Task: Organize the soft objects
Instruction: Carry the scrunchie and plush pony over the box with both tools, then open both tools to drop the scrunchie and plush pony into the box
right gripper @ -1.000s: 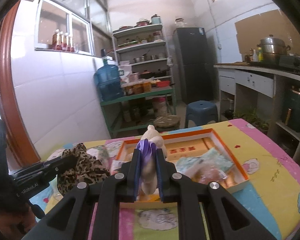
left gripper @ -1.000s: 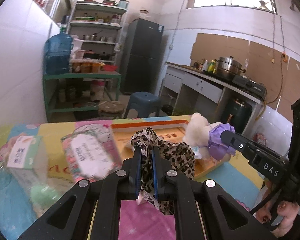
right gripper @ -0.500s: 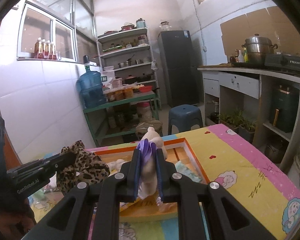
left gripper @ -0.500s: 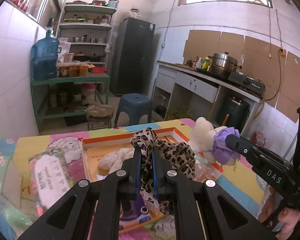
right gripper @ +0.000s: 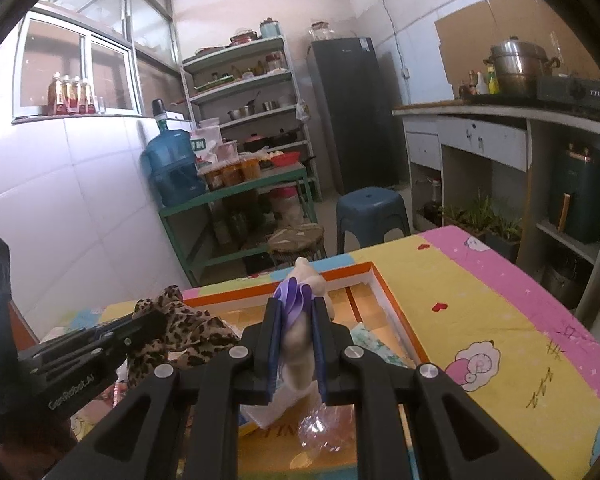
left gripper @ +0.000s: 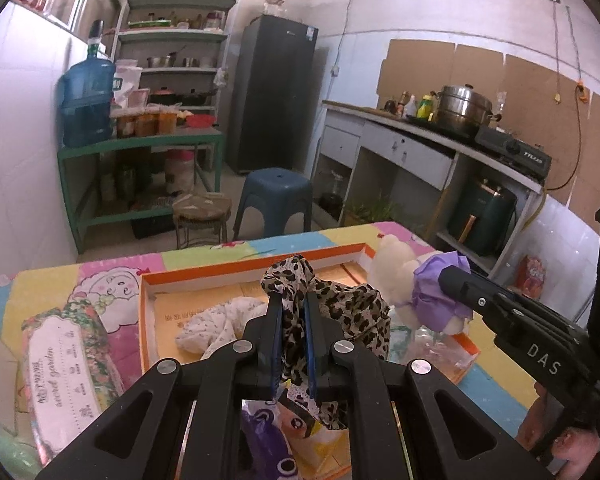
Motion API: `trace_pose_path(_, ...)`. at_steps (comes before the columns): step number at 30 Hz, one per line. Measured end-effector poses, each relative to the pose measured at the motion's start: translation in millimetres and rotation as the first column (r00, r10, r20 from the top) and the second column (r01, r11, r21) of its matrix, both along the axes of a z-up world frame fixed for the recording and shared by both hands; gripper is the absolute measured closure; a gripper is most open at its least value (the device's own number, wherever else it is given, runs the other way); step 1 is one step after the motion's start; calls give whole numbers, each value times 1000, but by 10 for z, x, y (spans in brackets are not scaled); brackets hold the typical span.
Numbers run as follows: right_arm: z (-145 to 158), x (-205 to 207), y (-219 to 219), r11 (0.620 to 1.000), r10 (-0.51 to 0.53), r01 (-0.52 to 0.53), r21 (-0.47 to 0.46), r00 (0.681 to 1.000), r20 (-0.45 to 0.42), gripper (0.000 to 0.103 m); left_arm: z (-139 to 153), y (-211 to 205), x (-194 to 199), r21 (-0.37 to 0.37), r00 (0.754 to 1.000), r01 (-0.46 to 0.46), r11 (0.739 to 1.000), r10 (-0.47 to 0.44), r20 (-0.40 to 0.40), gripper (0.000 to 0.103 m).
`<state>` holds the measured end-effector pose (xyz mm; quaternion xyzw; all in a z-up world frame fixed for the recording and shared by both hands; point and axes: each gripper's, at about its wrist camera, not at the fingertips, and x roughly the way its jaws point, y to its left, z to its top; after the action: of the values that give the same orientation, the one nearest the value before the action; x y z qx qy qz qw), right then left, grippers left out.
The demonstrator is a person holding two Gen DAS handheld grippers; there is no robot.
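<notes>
left wrist view has the left gripper (left gripper: 290, 306) clamped on a leopard-print cloth (left gripper: 340, 312) hanging over the orange-rimmed tray (left gripper: 236, 274), while the right gripper (right gripper: 296, 316) pinches a cream plush toy (right gripper: 300, 344) in a purple dress above that tray's right side.

A leopard-print fabric piece (left gripper: 348, 308), tan with black spots, hangs beside a cream plush toy (left gripper: 392, 268) in a lilac frill. The shallow cardboard tray (left gripper: 236, 276) is orange-rimmed and yellow inside. A pastel cartoon-printed cloth (right gripper: 480, 304) covers the counter.
</notes>
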<state>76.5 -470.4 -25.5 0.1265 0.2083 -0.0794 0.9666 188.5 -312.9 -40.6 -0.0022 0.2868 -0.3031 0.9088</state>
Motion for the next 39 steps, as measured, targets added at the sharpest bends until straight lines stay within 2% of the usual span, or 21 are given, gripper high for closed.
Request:
trace_pose_path(10, -350, 256, -55, 999, -5, 9, 47, 997, -79, 87, -286, -69, 191, 48, 998, -11, 999, 14, -61, 94)
trace_pose_path(17, -419, 296, -29, 999, -8, 12, 35, 994, -106, 86, -433, -99, 287, 64, 993, -20, 998, 27, -114, 94)
trace_pose_path(21, -456, 311, -17, 999, -37, 41, 25, 989, -141, 81, -479, -77, 317, 58, 990, -26, 998, 34, -135, 91)
trace_pose_path(22, -466, 308, -20, 998, -50, 54, 24, 988, -149, 80, -479, -65, 323, 48, 990, -22, 999, 28, -140, 89)
trace_pose_path(23, -470, 302, -23, 998, -59, 63, 22, 987, -152, 74, -474, -59, 329, 39, 989, -16, 999, 22, -145, 81)
trace_pose_path(25, -458, 272, -22, 996, -82, 85, 14, 986, -147, 64, -458, -40, 315, 24, 990, -13, 1000, 17, -140, 62)
trace_pose_path(27, -449, 235, -39, 996, -89, 92, 18, 987, -133, 49, -425, -7, 271, 8, 992, -24, 1000, 25, -122, 34)
trace_pose_path(29, -435, 183, -63, 995, -95, 99, 30, 989, -116, 44, -398, 35, 237, -15, 993, -29, 999, 28, -117, 30)
trace_pose_path(39, -375, 47, -54, 994, -91, 96, 48, 990, -105, 44, -276, 148, 93, -48, 995, -31, 998, 26, -101, 30)
